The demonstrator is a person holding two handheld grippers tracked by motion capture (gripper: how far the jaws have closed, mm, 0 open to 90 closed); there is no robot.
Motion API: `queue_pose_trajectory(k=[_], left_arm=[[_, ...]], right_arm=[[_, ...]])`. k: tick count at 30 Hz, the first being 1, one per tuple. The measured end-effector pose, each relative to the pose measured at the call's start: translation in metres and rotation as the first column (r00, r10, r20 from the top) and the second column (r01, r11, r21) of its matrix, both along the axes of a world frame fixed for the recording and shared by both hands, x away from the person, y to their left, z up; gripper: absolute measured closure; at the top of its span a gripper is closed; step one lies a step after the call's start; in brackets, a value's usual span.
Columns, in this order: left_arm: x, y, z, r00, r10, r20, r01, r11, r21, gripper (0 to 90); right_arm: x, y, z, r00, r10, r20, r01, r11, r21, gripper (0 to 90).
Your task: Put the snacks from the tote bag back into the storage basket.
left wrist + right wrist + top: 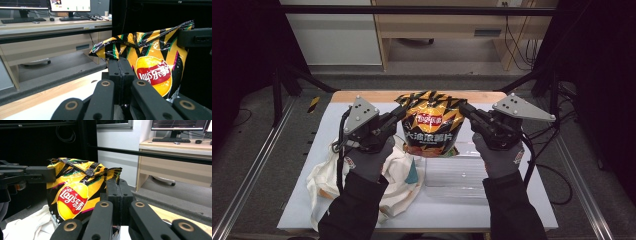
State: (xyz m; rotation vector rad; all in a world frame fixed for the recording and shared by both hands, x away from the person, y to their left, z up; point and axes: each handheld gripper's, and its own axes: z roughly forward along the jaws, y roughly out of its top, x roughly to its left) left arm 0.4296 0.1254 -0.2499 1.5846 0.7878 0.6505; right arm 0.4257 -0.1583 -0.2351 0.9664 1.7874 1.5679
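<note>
You hold the Lay's chip bag [432, 122] upright, left gripper [399, 114] and right gripper [463, 110] clamped on its top corners, above the clear plastic tray [457, 175]; cloth tote bag [399, 175] lies beside it.

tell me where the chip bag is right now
In the high view the chip bag is held upright mid-table between the left gripper and right gripper, each shut on a top corner, above the clear tray, right of the white cloth bag.
</note>
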Motion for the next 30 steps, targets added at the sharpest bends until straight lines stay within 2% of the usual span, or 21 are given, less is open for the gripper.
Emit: queue_pose_trajectory(k=[30], left_arm=[[-0.001,-0.030,-0.022,0.9982,-0.054,-0.027,0.054,0.9986,-0.004,90.0]], right_arm=[[-0.008,-0.030,-0.017,0.9988,-0.041,-0.025,0.041,0.9990,-0.017,90.0]])
